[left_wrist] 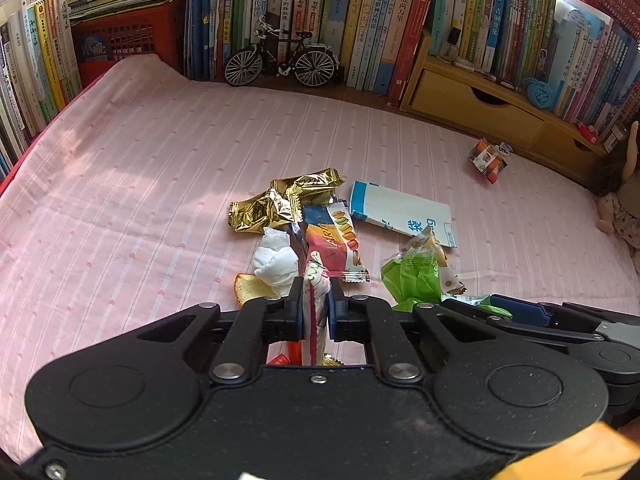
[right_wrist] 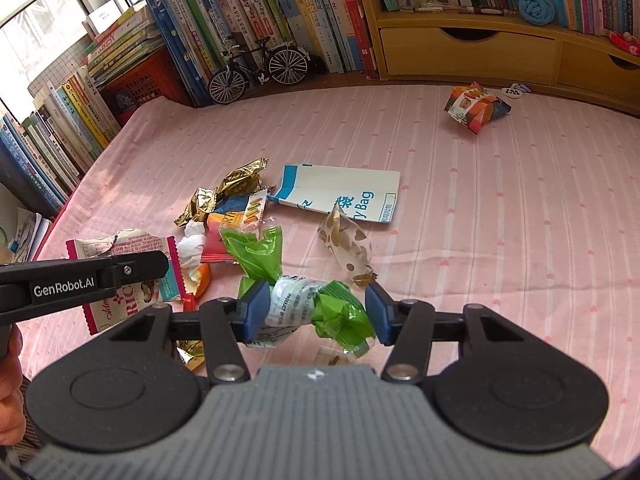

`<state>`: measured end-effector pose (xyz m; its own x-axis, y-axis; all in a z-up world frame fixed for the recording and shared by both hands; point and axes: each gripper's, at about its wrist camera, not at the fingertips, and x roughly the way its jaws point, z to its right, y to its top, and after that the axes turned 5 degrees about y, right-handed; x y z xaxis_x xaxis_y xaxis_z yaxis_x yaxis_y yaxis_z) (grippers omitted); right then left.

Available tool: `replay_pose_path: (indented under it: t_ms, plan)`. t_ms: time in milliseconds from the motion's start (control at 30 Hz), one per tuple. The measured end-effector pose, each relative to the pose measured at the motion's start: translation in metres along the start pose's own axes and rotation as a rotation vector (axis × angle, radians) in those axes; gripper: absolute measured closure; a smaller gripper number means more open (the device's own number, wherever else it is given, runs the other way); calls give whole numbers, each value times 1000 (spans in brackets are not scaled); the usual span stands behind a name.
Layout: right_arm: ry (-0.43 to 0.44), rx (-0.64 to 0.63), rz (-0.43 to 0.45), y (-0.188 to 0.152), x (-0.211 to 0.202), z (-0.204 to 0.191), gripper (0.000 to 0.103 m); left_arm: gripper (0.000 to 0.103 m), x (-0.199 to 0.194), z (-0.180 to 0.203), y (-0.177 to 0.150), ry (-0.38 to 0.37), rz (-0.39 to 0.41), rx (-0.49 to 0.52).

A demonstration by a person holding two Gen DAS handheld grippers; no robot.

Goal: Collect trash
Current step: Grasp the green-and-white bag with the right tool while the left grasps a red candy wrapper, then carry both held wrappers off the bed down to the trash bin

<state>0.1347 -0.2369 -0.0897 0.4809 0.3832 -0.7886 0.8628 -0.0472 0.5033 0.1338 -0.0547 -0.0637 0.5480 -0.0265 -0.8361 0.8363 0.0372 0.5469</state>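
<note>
Left tongs (left_wrist: 316, 300), at lower centre of the left wrist view, are clamping a pink-and-white snack wrapper (right_wrist: 132, 276) edge-on between closed jaws; in the right wrist view the same wrapper is showing flat at left of the frame, red zigzag borders projecting either side of the black finger. Right tongs (right_wrist: 316, 312), at lower centre of the right wrist view, are standing partly open around a crumpled green-and-clear wrapper (right_wrist: 320, 308); the left blue pad (right_wrist: 256, 312) is touching the clear end, while the right pad is lying just beside the green end, so a firm grip cannot be confirmed.

The remaining trash is lying on the pink striped tabletop (right_wrist: 500, 220); a gold foil wrapper (left_wrist: 280, 204), a macaron packet (left_wrist: 336, 244), a white tissue wad (left_wrist: 276, 264) and a second green wrapper (right_wrist: 252, 252) are forming a touching heap at centre frame; a clear wrapper with gold hearts (right_wrist: 348, 248) is lying just beside it; a white-and-blue paper bag (right_wrist: 340, 192) is lying flat behind; a lone snack packet (right_wrist: 476, 106) is sitting well apart at upper right, near the wooden drawers (right_wrist: 468, 50).

Judged step: securing the green-and-clear wrapper. Good practice would be closing on the bunched middle rather than a loose tail, since crinkled film likely slips; lifting straight up, clear of the neighbouring green wrapper, should avoid dragging the heap; keeping the left grip steady meanwhile.
</note>
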Motion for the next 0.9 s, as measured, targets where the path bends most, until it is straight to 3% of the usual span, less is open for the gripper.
replay_pose_path:
  t_ms: [433, 900]
  plan:
    - [-70, 22, 99, -16, -42, -32, 47, 93, -49, -41, -35, -4, -46, -40]
    - [-68, -29, 115, -70, -88, -119, 48, 93, -138, -103, -104, -35, 31, -27]
